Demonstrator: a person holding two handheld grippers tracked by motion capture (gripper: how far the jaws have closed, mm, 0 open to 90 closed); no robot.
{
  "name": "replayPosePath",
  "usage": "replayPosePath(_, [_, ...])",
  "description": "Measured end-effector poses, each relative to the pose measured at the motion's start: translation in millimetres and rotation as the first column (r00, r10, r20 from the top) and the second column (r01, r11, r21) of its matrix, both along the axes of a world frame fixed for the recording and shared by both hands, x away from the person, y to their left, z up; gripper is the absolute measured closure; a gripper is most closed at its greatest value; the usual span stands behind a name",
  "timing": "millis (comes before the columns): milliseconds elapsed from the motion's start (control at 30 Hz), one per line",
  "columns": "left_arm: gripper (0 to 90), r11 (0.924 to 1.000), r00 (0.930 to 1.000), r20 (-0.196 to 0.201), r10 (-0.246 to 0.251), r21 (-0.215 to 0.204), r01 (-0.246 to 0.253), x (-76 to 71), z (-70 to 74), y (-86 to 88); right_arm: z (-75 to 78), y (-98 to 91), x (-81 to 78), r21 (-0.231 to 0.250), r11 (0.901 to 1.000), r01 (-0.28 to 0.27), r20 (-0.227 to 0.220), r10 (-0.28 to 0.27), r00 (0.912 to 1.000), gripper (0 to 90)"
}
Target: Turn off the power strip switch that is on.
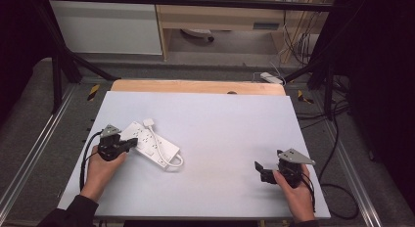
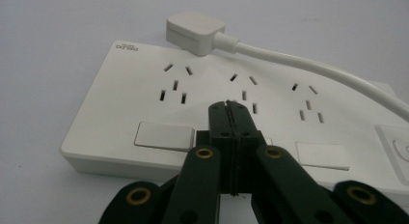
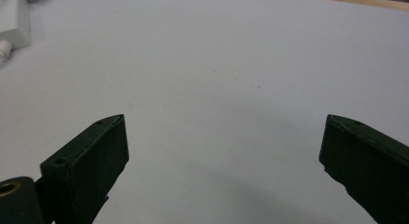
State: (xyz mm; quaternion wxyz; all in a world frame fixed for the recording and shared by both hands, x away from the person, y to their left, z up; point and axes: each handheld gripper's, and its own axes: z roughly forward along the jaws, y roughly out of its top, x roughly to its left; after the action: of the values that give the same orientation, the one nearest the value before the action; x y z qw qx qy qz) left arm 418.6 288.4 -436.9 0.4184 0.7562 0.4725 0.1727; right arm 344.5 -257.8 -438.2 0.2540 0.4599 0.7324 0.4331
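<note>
White plastic makes up the power strip [image 1: 149, 144], which lies flat on the left part of the pale table [image 1: 220, 129], its own white cable [image 1: 161, 147] looping across its face and ending in a plug [image 2: 195, 34] that rests at the strip's far edge. The left gripper [image 1: 128, 144] sits right at the near side of the strip; in the left gripper view its jaws are pressed together with nothing between them, their tips over the row of sockets and just beyond the rocker switches [image 2: 162, 136]. The right gripper [image 1: 261, 169] rests well apart, near the table's right front corner, jaws spread wide over bare surface. The strip looks rigid, fairly light and smooth-sided, so it would probably slide under a push rather than tip. A hold across its narrow width, on the long edges, seems soundest. The cable is flexible and would trail or snag, and the plug, being small and blocky, offers a second grasping place.
</note>
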Motion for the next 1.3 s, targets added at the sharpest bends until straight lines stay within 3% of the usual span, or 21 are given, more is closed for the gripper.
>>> replayPosePath(567, [90.0, 0.9999, 1.0, 0.002, -0.002, 0.012, 0.002, 0.3, -1.6, -0.8, 0.0, 0.1, -0.1, -0.001, 1.0, -0.001, 0.001, 0.001, 1.0, 3.8])
replayPosePath(833, [90.0, 0.9994, 0.9995, 0.03, -0.007, 0.034, 0.006, -1.3, -2.2, -2.8, 0.1, -0.1, 0.1, 0.001, 1.0, -0.001, 0.004, 0.001, 1.0, 3.8])
replayPosePath(1300, [90.0, 1.0, 0.9994, 0.035, -0.004, 0.009, 0.003, -2.9, -1.8, -2.3, 0.5, -0.1, -0.3, 0.003, 1.0, -0.001, 0.003, 0.001, 1.0, 3.8])
